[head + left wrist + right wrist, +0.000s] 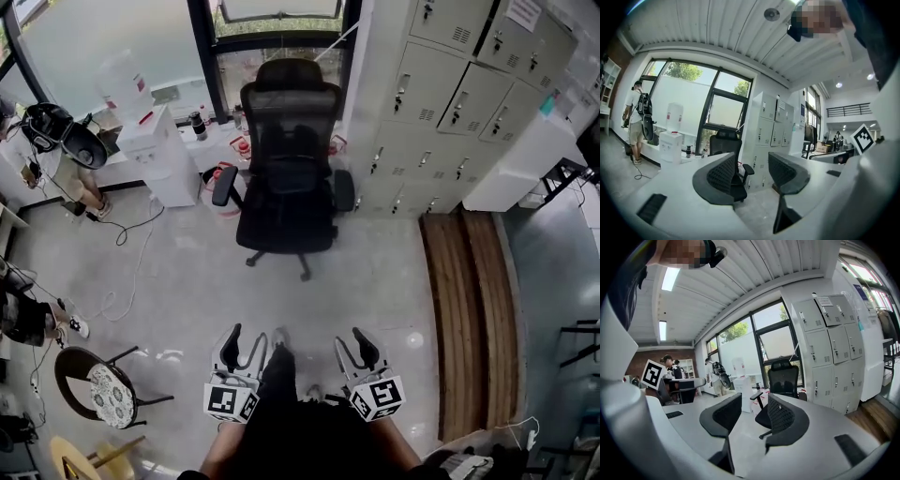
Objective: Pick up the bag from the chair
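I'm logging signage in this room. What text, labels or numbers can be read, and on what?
None is readable.
Sheet on the lockers: print too small.
Red label on the water bottle: blurred.
Cubes on left gripper and right gripper: square markers only, no letters.

Grey lockers (450, 103), tall window (724, 110) — pale floor (187, 281)

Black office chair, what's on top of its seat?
On the black office chair, the seat reads as one dark mass in the head view; no separate bag outline shows. In both gripper views a jaw covers part of the seat, so I cannot confirm.
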Demonstrator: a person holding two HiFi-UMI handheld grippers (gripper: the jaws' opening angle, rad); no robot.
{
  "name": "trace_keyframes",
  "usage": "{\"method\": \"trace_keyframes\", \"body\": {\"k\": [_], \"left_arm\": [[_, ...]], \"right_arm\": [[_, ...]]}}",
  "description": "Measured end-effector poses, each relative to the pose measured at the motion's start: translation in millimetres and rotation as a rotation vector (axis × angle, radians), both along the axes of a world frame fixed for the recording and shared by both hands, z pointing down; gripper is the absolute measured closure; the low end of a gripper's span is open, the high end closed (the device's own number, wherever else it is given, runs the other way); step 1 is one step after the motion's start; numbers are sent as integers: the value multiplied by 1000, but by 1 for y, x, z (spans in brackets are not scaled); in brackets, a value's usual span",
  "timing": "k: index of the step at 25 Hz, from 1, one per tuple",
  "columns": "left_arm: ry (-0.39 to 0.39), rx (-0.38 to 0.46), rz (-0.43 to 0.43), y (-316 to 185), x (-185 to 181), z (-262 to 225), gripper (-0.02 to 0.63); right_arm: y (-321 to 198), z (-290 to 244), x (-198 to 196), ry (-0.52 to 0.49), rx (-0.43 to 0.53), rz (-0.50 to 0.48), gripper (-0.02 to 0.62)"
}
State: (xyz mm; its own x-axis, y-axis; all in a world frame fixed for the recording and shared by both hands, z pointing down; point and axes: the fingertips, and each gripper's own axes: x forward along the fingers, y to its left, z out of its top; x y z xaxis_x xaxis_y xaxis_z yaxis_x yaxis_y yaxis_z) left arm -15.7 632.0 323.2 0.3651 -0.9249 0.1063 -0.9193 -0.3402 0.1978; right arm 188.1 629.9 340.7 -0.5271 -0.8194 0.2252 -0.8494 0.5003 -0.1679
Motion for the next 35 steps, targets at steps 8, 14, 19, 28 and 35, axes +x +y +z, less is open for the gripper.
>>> {"method": "trace_keyframes", "body": {"k": [8, 14, 19, 28, 35], "left_arm": [[8, 35, 124, -123, -37, -13, 400], [28, 25, 181, -188, -56, -12, 400], [50, -19, 202, -220, -51, 2, 400], [40, -50, 207, -298, -19, 26, 400], [26, -49, 178, -390, 12, 18, 400]], "right_arm": [[-104, -19, -48, 29, 3, 61, 446], [-160, -22, -68, 42, 4, 106, 446], [-202, -12, -71, 40, -22, 116, 446], [-305, 18, -62, 17, -28, 47, 446], [-414, 7, -47, 24, 9, -43, 446]]}}
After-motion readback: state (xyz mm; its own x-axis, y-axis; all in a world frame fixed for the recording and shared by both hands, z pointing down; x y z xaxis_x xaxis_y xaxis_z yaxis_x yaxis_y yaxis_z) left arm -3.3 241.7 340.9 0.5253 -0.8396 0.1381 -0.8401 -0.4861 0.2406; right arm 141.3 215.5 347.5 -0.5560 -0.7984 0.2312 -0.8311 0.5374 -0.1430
